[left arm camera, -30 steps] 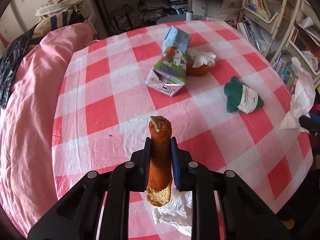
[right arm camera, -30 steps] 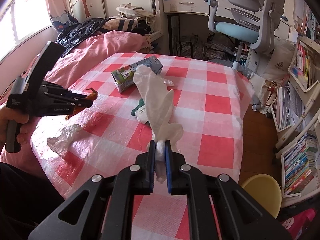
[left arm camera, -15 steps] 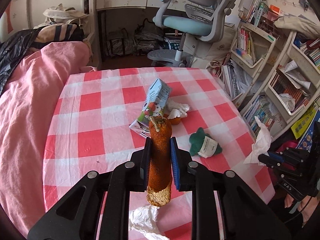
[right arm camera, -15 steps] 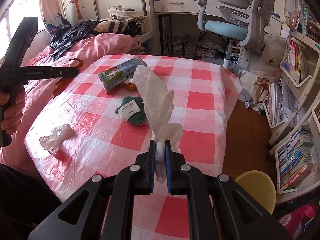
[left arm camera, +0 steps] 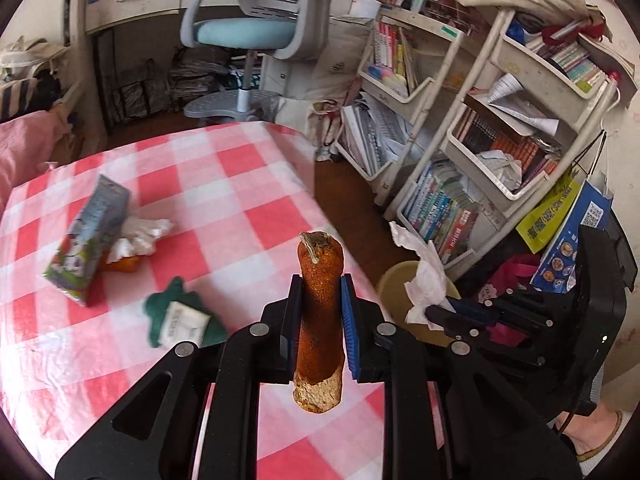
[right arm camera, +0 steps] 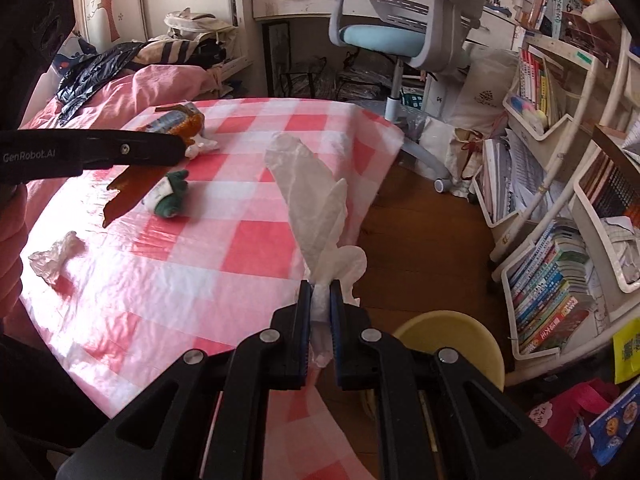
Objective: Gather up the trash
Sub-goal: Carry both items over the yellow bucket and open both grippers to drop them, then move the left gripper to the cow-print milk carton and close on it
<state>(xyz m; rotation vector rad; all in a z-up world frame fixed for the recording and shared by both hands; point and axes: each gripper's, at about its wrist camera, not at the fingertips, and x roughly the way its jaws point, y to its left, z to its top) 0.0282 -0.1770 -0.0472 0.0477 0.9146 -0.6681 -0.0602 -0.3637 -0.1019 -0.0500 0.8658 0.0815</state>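
Trash: carrot and tissue are held; the rest lies on the table.
Left gripper: fingers clamped on the carrot, lower centre of the left view.
Right gripper: fingers pinching the tissue, which stands up at mid-frame.
Bin: yellow, on the floor, lower right of the right view, just beside the table edge.
Carton: left of the left view, touching a crumpled tissue.
Green wrapper: lower left, near the left fingers.
Wad: far left of the right view.

Bedroom: bed, desk chair, bookshelves.
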